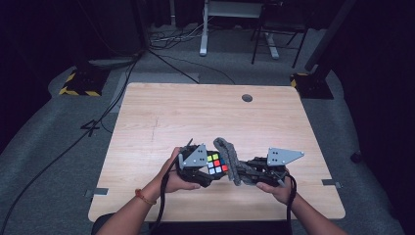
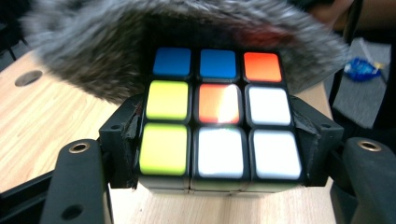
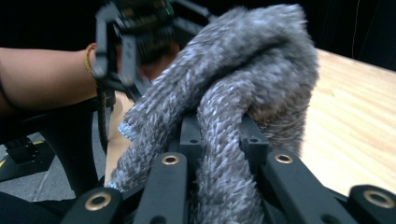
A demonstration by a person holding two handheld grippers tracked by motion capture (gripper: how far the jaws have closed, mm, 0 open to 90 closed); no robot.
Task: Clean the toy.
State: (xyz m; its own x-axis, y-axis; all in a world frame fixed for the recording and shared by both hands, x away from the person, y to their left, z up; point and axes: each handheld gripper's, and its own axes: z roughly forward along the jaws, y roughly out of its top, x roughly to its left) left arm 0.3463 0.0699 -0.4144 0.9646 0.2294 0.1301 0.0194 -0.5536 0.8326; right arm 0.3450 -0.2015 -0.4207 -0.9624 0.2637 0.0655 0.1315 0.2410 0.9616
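Near the table point(image 1: 161, 112) front edge, left tool point(image 1: 208, 169) pinches cube point(image 1: 217, 164); right tool point(image 1: 244, 172) pinches cloth point(image 1: 231, 155).

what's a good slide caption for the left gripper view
Left tool clamps a scrambled puzzle cube under a grey cloth.

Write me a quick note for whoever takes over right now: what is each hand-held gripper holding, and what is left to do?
Left hand-held gripper: shut on the cube, held just above the table near its front edge.
Right hand-held gripper: shut on the grey cloth, bunched between its jaws.
Done: cloth brought up against the cube's far side, draping over its top edge.
Left: it looks like a wipe; the face towards the left gripper view is uncovered. Likely keep rubbing and turn the cube.
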